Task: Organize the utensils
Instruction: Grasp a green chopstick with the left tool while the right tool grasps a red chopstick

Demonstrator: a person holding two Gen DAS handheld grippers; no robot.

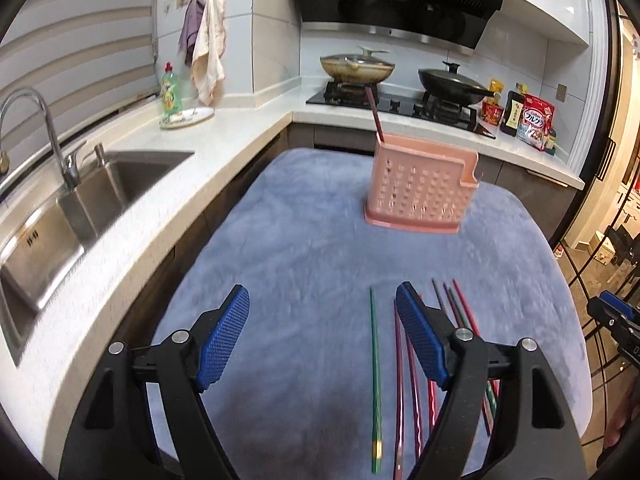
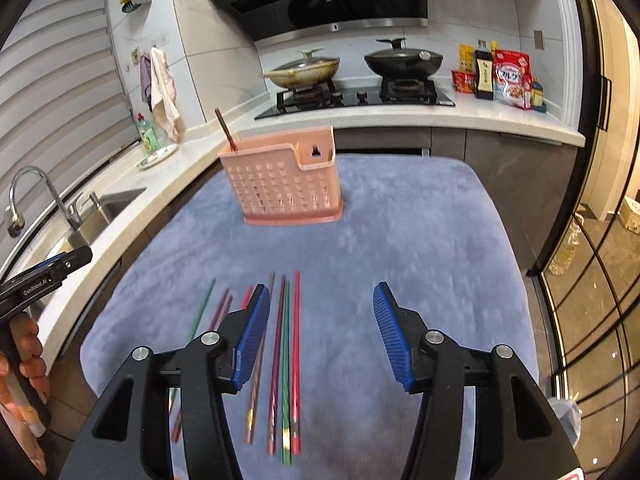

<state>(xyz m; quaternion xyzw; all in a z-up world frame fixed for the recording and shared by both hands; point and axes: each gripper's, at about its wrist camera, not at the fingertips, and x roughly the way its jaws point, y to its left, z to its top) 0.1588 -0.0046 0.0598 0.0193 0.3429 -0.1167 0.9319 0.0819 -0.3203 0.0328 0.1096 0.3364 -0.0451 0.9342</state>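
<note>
A pink perforated utensil holder (image 1: 420,190) stands on the blue cloth (image 1: 304,240), with one dark red chopstick (image 1: 376,114) leaning out of its left end. It also shows in the right wrist view (image 2: 286,178). Several loose chopsticks lie side by side on the near part of the cloth: a green one (image 1: 375,380) and red and purple ones (image 1: 400,392); in the right wrist view a red one (image 2: 296,360) and a green one (image 2: 285,380). My left gripper (image 1: 324,340) is open and empty above the cloth, left of the chopsticks. My right gripper (image 2: 320,336) is open and empty above them.
A steel sink (image 1: 80,200) with a tap (image 1: 36,120) lies to the left. A hob with two lidded pans (image 1: 356,66) is behind the holder. Bottles and food packs (image 1: 520,116) stand at the back right. A glass door (image 2: 592,260) is to the right.
</note>
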